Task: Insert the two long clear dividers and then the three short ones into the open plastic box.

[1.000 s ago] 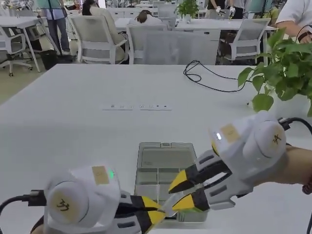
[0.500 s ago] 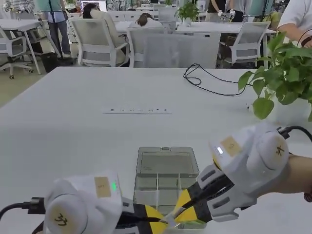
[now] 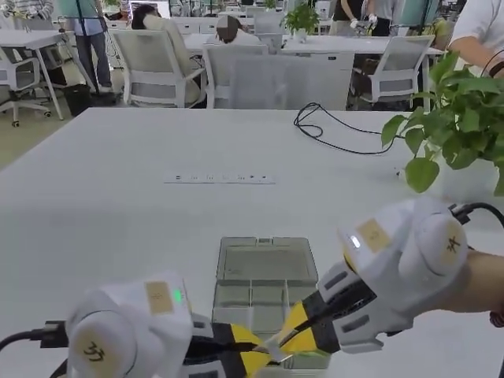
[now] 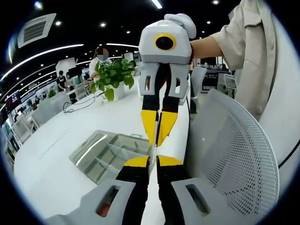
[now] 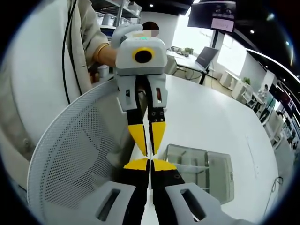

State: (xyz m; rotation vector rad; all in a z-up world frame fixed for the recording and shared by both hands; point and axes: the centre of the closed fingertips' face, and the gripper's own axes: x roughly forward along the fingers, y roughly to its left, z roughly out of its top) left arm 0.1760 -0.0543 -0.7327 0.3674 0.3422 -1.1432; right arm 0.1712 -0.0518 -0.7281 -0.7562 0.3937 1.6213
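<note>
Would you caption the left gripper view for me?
Left claw and right claw pinch a thin clear divider beside the open clear plastic box.

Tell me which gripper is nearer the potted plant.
Right. The right gripper is beside the plastic box on the side toward the potted plant; the left gripper, on the opposite side.

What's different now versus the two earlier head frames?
The right gripper dipped toward the left gripper and closed its spread jaws on the clear divider the left one holds. The left gripper stayed shut; the open box stayed put.
</note>
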